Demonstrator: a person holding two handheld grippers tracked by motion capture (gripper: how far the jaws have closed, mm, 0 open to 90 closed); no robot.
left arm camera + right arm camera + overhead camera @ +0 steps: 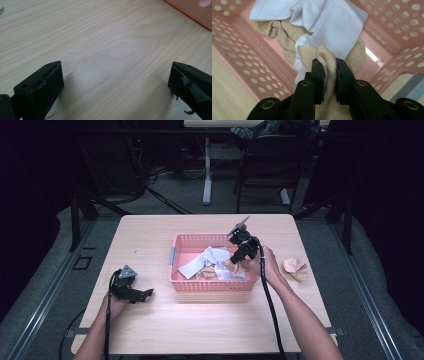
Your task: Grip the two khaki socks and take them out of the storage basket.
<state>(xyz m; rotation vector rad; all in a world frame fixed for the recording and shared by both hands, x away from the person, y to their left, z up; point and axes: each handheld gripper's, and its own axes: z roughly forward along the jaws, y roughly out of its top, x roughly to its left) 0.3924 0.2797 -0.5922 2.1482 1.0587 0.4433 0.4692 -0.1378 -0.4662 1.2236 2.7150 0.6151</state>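
A pink perforated basket (185, 282) stands mid-table and holds white socks (210, 260) and beige socks (205, 274). My right gripper (239, 256) hangs over the basket's right side, shut on a beige sock (232, 266). In the right gripper view that beige sock (328, 65) is pinched between the two jaws of the gripper (329, 75), above a ribbed white sock (337, 30) and the basket wall (244, 62). My left gripper (145, 294) rests on the table left of the basket, open; in its own view the gripper (116, 82) has wide-apart jaws over bare wood.
Another beige sock (295, 268) lies on the table right of the basket, near the right edge. The wooden table (150, 235) has free room at the front and left. A corner of the basket (192, 13) is in the left gripper view. Chairs and table legs stand beyond.
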